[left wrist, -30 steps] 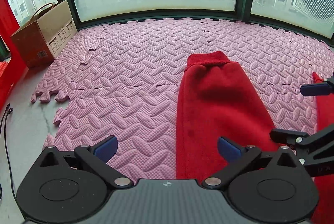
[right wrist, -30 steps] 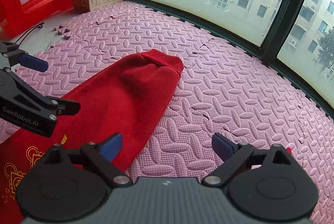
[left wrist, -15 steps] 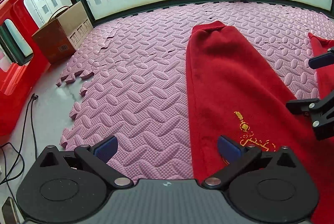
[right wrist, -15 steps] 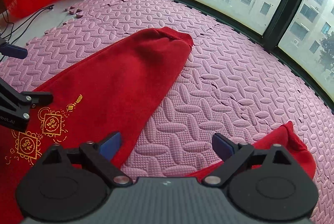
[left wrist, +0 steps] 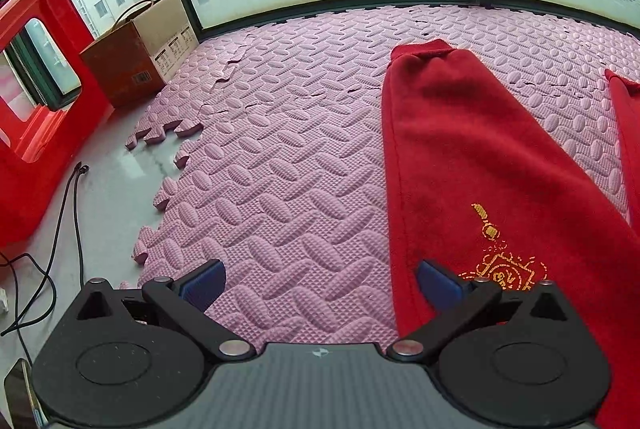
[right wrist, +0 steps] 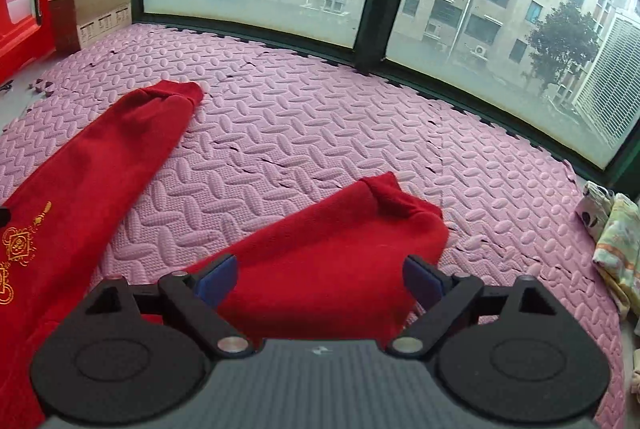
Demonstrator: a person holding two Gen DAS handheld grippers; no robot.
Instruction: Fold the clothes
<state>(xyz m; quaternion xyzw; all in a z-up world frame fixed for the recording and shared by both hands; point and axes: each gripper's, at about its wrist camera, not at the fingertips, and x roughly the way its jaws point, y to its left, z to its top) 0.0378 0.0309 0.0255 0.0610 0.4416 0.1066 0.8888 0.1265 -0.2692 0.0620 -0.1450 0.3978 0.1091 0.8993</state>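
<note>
Red garment (left wrist: pixel 472 157) is lying spread on the pink floor mat (left wrist: pixel 280 157); left tongs (left wrist: pixel 320 283) and right tongs (right wrist: pixel 320 279) are hovering wide and empty, risking pinching foam mat or bunching a sleeve (right wrist: pixel 340 253)

The red garment (left wrist: pixel 472 157) is a soft, matt, plush cloth with gold embroidery (left wrist: pixel 500 261) stitched on it. The pink floor mat (left wrist: pixel 288 149) looks like foam, matt, embossed with a raised weave pattern. At the upper left stands a brown cardboard box (left wrist: pixel 132 61) beside glossy red plastic (left wrist: pixel 36 109). The bare floor (left wrist: pixel 112 181) is smooth and faintly shiny.
</note>
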